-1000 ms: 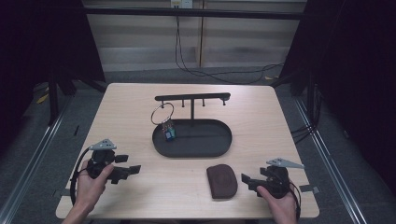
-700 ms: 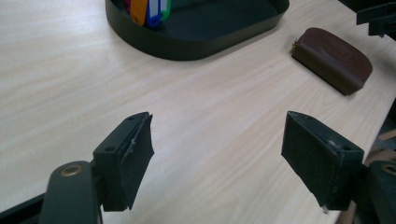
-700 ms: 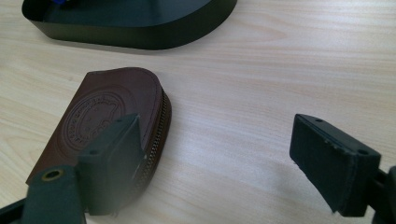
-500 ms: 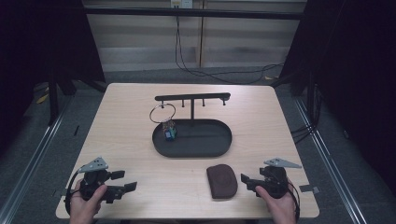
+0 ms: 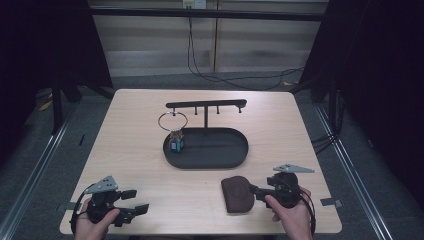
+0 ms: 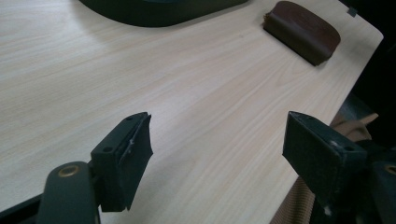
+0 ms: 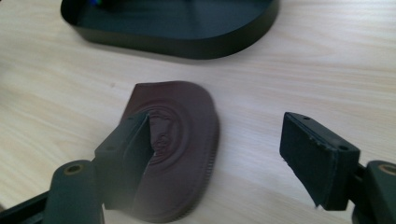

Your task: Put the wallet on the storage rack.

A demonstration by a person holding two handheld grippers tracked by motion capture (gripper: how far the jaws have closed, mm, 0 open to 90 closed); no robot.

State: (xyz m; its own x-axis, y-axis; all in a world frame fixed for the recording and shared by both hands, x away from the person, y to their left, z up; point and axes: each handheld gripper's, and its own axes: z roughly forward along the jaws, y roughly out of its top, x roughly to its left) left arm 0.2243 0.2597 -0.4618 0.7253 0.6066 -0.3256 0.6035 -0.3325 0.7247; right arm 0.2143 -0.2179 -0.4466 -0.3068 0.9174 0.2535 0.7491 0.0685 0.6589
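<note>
Closer now, right gripper (image 5: 256, 190), jaws narrowing but open, perhaps touches rounded brown pouch (image 5: 238, 194).

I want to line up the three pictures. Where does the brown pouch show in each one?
High view: brown pouch lies low, right of centre, just left of the right gripper.
Left gripper view: top right, near the table edge.
Right gripper view: centre, by the near finger.
Shared landmark: the black tray, beyond it.
</note>
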